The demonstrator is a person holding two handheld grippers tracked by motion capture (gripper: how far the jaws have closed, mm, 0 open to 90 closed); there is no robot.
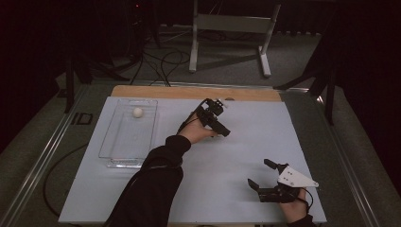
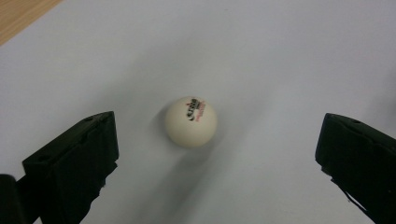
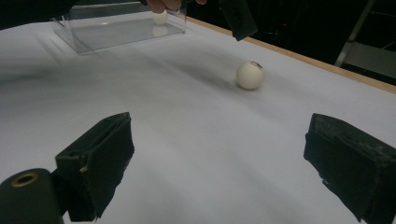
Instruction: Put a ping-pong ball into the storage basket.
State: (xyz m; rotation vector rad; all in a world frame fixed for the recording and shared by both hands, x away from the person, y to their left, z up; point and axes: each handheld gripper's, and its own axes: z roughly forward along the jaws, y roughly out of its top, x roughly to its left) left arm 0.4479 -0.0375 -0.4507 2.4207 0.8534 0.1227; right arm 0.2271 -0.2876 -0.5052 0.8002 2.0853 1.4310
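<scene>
Lying on the white table (image 1: 227, 161), a white ball (image 2: 191, 122) is seen at the middle of the left gripper view, its printed logo turned up and toward the top of the frame; being round, it has no long axis. The left gripper (image 2: 217, 154) is spread wide around it, untouched. At the lower right of the high view, the right gripper (image 1: 261, 174) is released. At upper left, a clear tray (image 1: 109, 137) holds another ball (image 1: 137, 112).
</scene>
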